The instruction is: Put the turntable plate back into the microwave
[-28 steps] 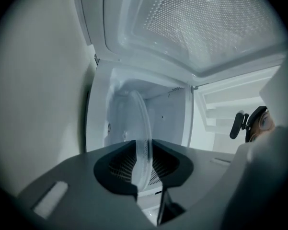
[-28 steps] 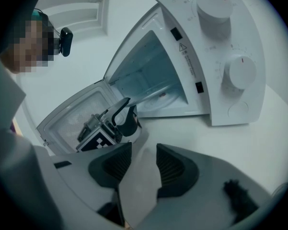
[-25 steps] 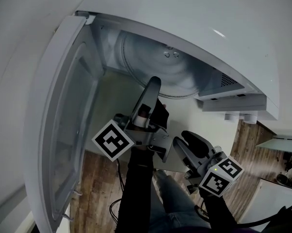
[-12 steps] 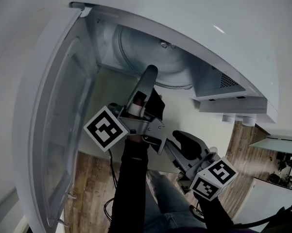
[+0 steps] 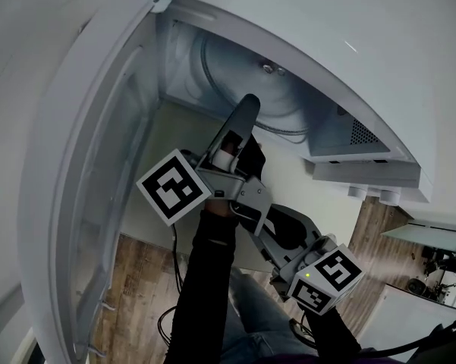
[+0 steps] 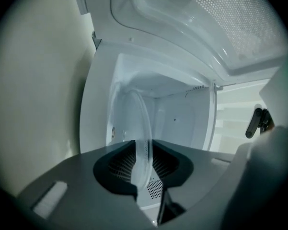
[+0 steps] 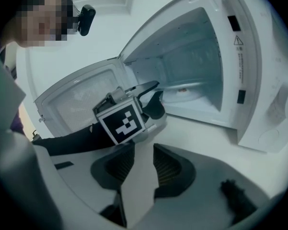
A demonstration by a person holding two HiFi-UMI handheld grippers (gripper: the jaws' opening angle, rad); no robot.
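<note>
One plate [image 6: 140,128] reaches into the open microwave [image 5: 364,59], its rim clamped in our left gripper [image 6: 143,153]. Our right gripper [image 7: 140,164], just beside that arm, has been narrowing its jaws on nothing.

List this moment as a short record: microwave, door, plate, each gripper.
microwave: white, cavity open to the person
door: swung wide open
turntable plate: clear glass, reaching into the cavity, held by its rim; whether it is seated cannot be told
left gripper: shut on the turntable plate
right gripper: outside the microwave, jaws apart though just closing, nothing between them
</note>
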